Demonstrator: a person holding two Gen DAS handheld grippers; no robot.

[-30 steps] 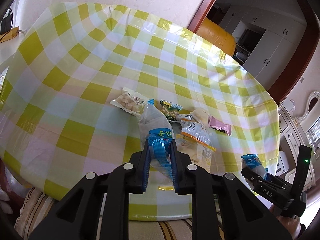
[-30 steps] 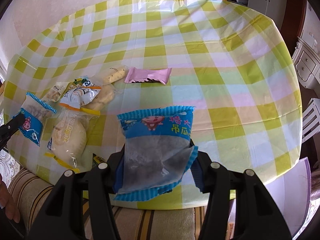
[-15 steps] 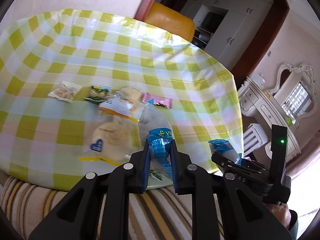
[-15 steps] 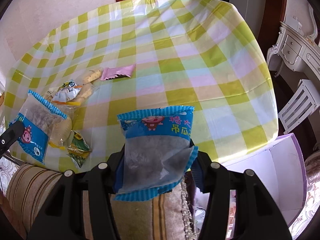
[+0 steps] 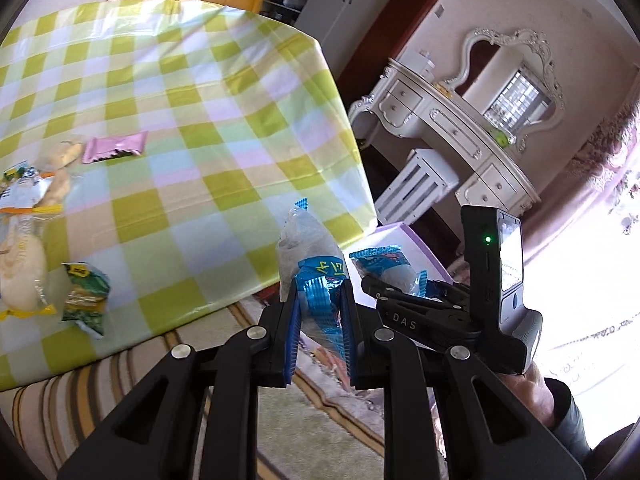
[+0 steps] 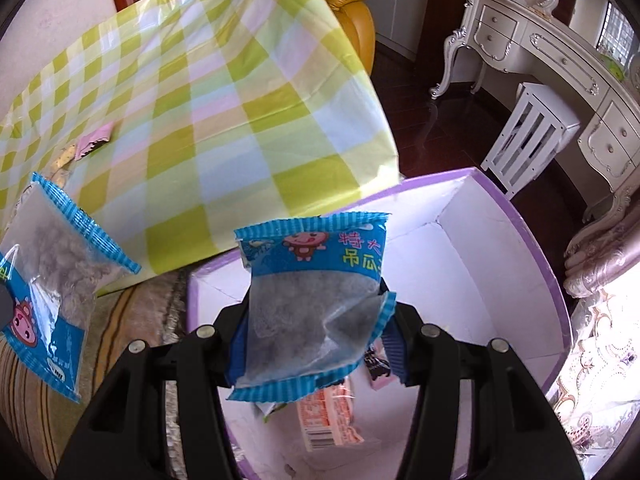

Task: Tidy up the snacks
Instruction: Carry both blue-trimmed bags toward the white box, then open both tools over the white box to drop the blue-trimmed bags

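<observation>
My left gripper (image 5: pixel 320 336) is shut on the edge of a blue-and-clear snack packet (image 5: pixel 310 264), held past the table's corner above the striped rug. My right gripper (image 6: pixel 314 344) is shut on a second blue snack packet (image 6: pixel 312 304) with a cartoon print, and hangs over a white box with a purple rim (image 6: pixel 520 216). The left-hand packet (image 6: pixel 48 280) also shows at the left of the right wrist view, and the right gripper with its packet (image 5: pixel 384 272) shows in the left wrist view. Several snacks lie inside the box, among them an orange-and-white packet (image 6: pixel 328 416).
The table with a yellow-green checked cloth (image 5: pixel 180 92) holds a pink wrapper (image 5: pixel 114 150), a green packet (image 5: pixel 86 300), a bread pack (image 5: pixel 20 264) and other snacks. A white dresser (image 6: pixel 560 52), a white stool (image 6: pixel 528 132) and an orange armchair (image 6: pixel 352 12) stand beyond.
Both grippers have swung right, off the table, each keeping its blue packet. The purple-rimmed box has come fully under the right gripper. The snacks on the table have slid to the left of both views.
</observation>
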